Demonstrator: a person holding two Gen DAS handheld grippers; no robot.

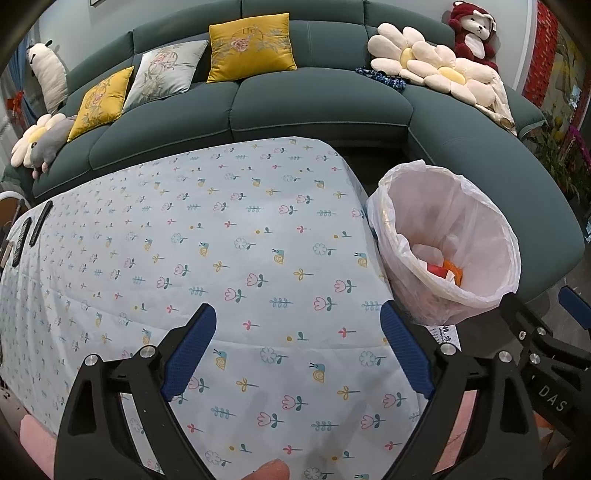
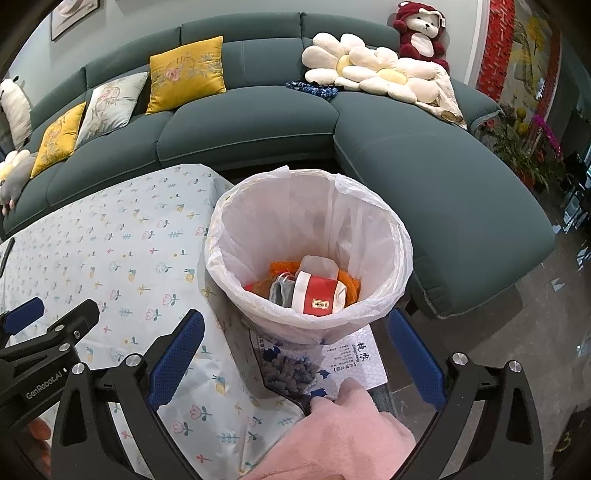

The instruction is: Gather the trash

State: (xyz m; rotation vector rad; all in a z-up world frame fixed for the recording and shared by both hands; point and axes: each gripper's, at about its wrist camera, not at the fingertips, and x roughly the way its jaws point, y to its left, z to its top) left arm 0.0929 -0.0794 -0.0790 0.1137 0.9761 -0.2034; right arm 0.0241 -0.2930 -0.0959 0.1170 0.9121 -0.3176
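Observation:
A trash bin lined with a white bag (image 2: 258,221) stands beside the table's right end; it also shows in the left wrist view (image 1: 461,206). Inside lie a red-and-white carton (image 2: 317,291), orange scraps (image 2: 282,266) and grey paper (image 2: 280,291). My right gripper (image 2: 295,332) is open and empty, hovering just in front of the bin's near rim. My left gripper (image 1: 299,325) is open and empty above the floral tablecloth (image 1: 184,240), left of the bin. The right gripper's side (image 1: 535,332) shows at the right of the left wrist view.
A green sectional sofa (image 2: 258,122) with yellow and grey cushions, flower pillows (image 2: 369,70) and a red bear (image 2: 421,33) curves behind the table and bin. Dark remotes (image 1: 33,225) lie at the table's far left. A printed blue-white box (image 2: 332,354) sits under the bin. Pink sleeve (image 2: 340,435) below.

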